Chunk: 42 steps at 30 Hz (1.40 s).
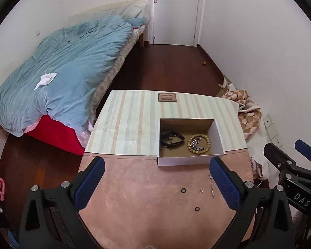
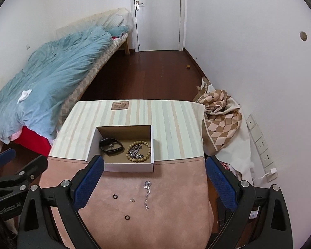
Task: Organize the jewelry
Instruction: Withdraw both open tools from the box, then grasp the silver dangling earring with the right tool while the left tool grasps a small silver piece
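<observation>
- Your left gripper (image 1: 156,184) is spread wide, nothing between its blue pads; it hovers over the pink mat (image 1: 134,197).
- Your right gripper (image 2: 154,184) is likewise spread wide and empty, above the same mat.
- The open cardboard box (image 2: 122,167) straddles the seam between mat and striped cloth (image 2: 172,124).
- Inside the box: a black wristband (image 2: 111,144) on the left, a wooden bead bracelet (image 2: 138,151) on the right, with a silver chain (image 2: 135,152) heaped inside the bead ring.
- Loose on the mat, near side of the box: two black rings (image 2: 115,196) (image 2: 126,217), a small silver piece (image 2: 132,200) and a silver bracelet (image 2: 146,195) lying stretched out.
- These four items lie apart from one another.
</observation>
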Tool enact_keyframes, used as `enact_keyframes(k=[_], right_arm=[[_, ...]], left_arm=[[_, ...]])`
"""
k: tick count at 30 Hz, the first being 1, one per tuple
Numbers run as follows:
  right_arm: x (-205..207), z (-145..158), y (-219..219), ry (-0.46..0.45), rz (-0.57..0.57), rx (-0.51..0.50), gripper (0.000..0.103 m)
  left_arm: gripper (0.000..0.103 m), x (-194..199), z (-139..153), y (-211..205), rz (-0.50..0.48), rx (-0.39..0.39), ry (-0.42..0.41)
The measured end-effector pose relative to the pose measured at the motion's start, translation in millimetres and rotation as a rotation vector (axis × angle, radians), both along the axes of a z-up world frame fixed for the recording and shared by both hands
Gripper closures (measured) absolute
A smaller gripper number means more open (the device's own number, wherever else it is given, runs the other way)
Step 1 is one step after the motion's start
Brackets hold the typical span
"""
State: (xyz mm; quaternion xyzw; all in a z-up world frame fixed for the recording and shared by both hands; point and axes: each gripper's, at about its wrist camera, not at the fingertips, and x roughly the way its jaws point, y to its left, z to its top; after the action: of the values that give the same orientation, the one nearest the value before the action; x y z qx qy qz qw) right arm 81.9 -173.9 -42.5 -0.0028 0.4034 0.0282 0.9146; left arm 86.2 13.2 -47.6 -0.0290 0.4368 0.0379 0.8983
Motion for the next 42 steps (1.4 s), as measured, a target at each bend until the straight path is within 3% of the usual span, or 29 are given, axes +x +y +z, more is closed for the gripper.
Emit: enact_keyframes(k=[4,8,11,12,17,21,25,28,30,31,38,42], right_arm=[[-3,-8,-9,0.028,-0.019,0.020,0.003],[0,-48,-24,0.107,-0.045,0.033,0.007],[9,-96,-30,0.210,-0.025,0.079,0.040],[11,-110,-32,0.239,-0.022,0.091,0.044],[33,-174,-34,0.323,0.001,0.163,0.045],[51,-202,-23,0.322,0.023,0.146,0.045],[72,-218,-6,0.330,0.047,0.096,0.046],[78,-230,4,0.339,0.060,0.048,0.059],[76,-231,13,0.315,0.081,-0.007,0.085],[75,-232,16,0.313,0.091,-0.004,0.091],[56,-222,-12,0.309,0.032,0.081,0.095],[39,-210,-43,0.287,-0.030,0.124,0.095]], left_arm=[[0.000,-4,-5,-3,0.011,0.020,0.000],[0.000,-6,-35,-1,0.044,0.046,0.037],[0.000,-3,-71,1,0.084,0.084,0.104],[0.000,-1,-84,2,0.097,0.093,0.129],[0.000,12,-142,7,0.128,0.100,0.243],[0.000,24,-168,10,0.131,0.092,0.297],[0.000,32,-183,10,0.123,0.109,0.330],[0.000,36,-189,10,0.113,0.116,0.341],[0.000,36,-192,9,0.105,0.123,0.348],[0.000,36,-194,9,0.098,0.123,0.352],[0.001,29,-198,-7,0.020,0.096,0.361],[0.001,24,-192,-33,-0.064,0.040,0.341]])
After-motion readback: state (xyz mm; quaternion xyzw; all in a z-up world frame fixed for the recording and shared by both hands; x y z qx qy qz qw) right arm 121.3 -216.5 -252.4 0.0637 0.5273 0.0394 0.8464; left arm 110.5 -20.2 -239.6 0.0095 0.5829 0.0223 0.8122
